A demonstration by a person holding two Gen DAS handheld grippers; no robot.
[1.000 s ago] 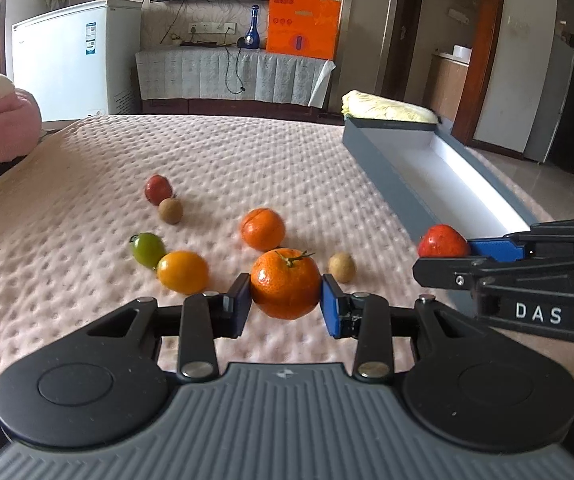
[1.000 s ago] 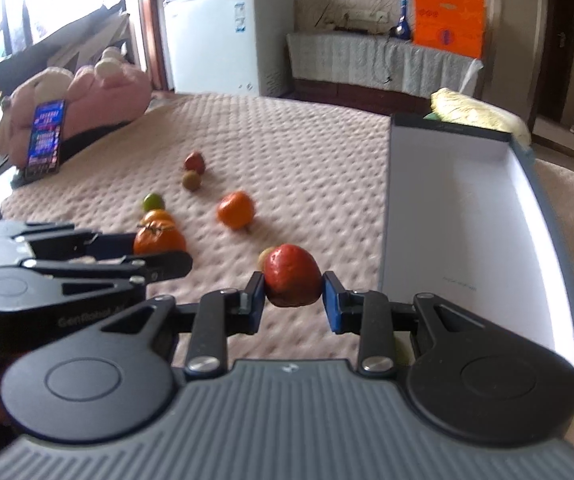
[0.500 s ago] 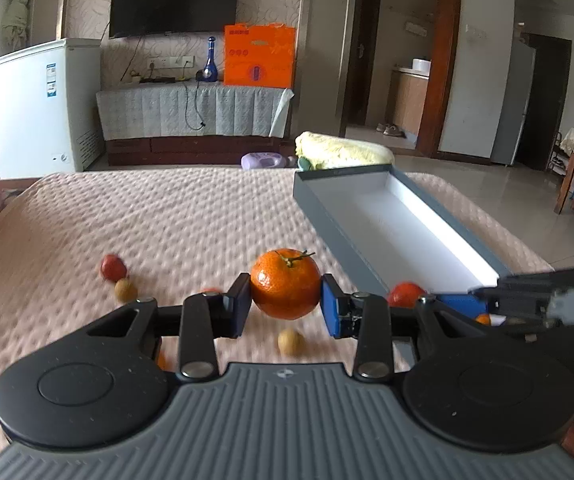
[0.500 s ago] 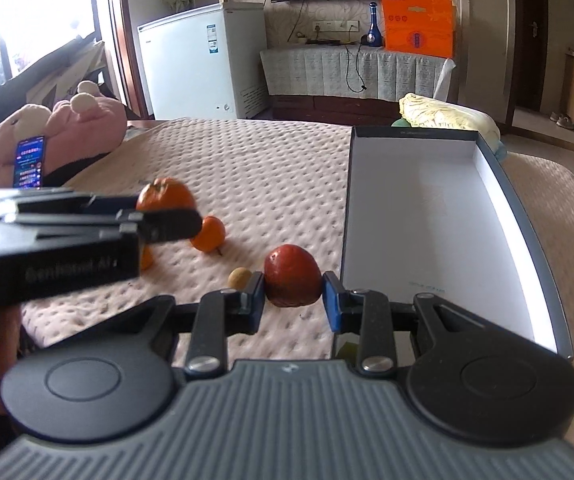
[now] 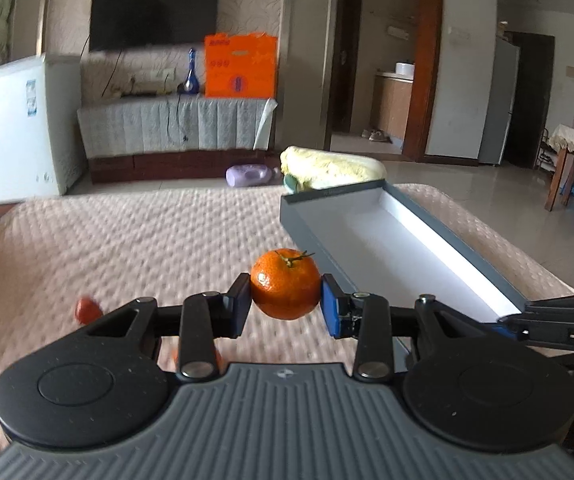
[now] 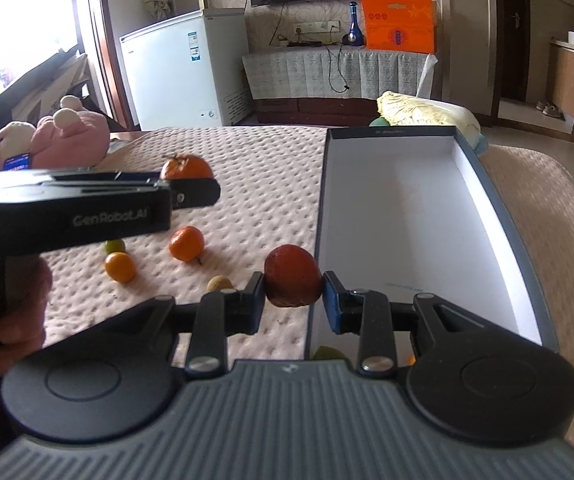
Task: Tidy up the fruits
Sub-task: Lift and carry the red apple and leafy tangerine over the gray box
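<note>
My left gripper is shut on an orange tangerine with a green stem, held above the pink bedspread left of the grey box. My right gripper is shut on a dark red fruit at the box's near left corner. In the right wrist view the left gripper shows from the side at left with its tangerine. On the bedspread lie another tangerine, a small orange fruit, a green one and a small tan one.
The box's white inside shows no fruit. A pink plush toy and a phone lie at the bed's far left. A yellow-green bundle sits behind the box. A person's hand holds the left gripper. A red fruit lies low left.
My left gripper has risen and swung right with the tangerine, so the loose fruits dropped out of its view. The right gripper has rolled a little and kept the red fruit by the box.
</note>
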